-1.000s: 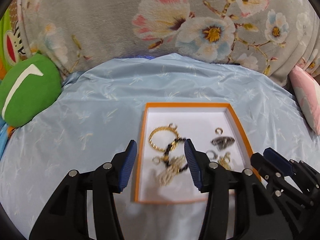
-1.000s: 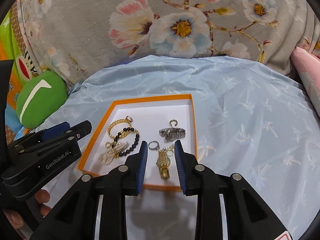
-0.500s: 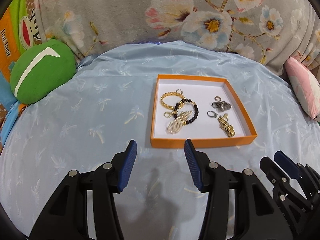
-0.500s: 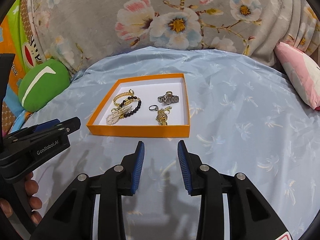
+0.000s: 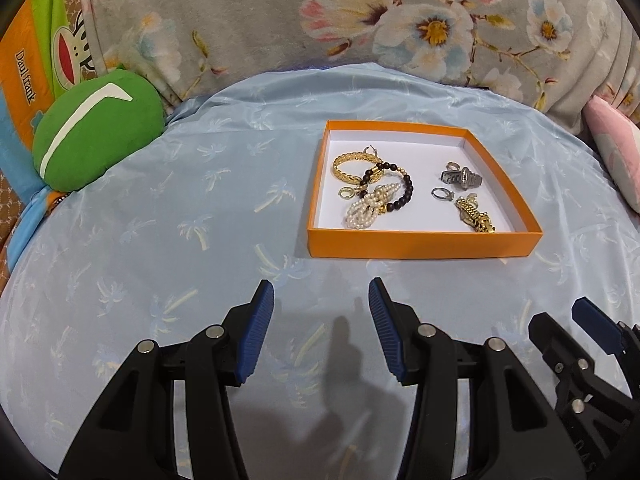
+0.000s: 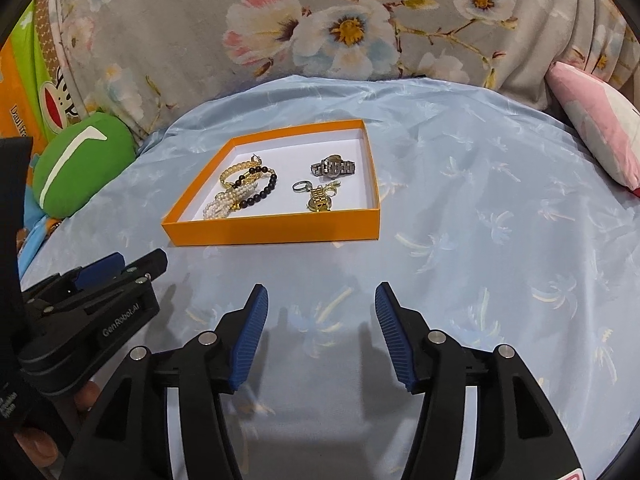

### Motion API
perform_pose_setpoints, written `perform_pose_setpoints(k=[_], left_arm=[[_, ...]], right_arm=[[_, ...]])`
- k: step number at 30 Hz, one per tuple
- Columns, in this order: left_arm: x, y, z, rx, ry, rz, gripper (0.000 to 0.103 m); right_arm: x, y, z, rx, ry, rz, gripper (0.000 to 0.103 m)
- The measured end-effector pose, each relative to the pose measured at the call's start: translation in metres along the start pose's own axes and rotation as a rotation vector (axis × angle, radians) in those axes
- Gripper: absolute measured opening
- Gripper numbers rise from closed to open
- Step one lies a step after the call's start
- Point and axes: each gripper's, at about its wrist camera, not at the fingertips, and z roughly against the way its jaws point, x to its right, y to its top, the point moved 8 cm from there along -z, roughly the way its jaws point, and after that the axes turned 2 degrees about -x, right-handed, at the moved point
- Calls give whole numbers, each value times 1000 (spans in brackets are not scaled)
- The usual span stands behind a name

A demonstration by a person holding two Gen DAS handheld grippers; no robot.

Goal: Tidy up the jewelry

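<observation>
We had two wrist views, each looking forward and down along its own fingers over the pale blue bedspread (image 5: 160, 240). The left view sat to the left of the orange tray (image 5: 424, 245), the right view to its right; both stood back from it, with bare cloth between. Both shared the tray, the green cushion (image 6: 80, 168) and the floral fabric (image 6: 320, 20) behind. Each caught the other gripper at its edge.

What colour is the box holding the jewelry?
The box is orange outside, white inside; clearest in the left wrist view.
</observation>
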Motion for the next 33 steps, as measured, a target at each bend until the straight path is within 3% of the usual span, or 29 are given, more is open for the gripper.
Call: perform_pose_setpoints(k=[8, 12, 15, 33], left_arm=[[-4, -2, -6, -2, 1, 36, 49], [-3, -1, -2, 18, 24, 27, 59], [-5, -1, 0, 28, 28, 35, 61], [-7, 0, 4, 49, 67, 25, 62]], right_arm=[[-4, 0, -5, -11, -67, 38, 69], [-5, 2, 3, 31, -83, 50, 78], [-4, 4, 8, 52, -89, 50, 82], [-4, 5, 11, 59, -92, 52, 83]])
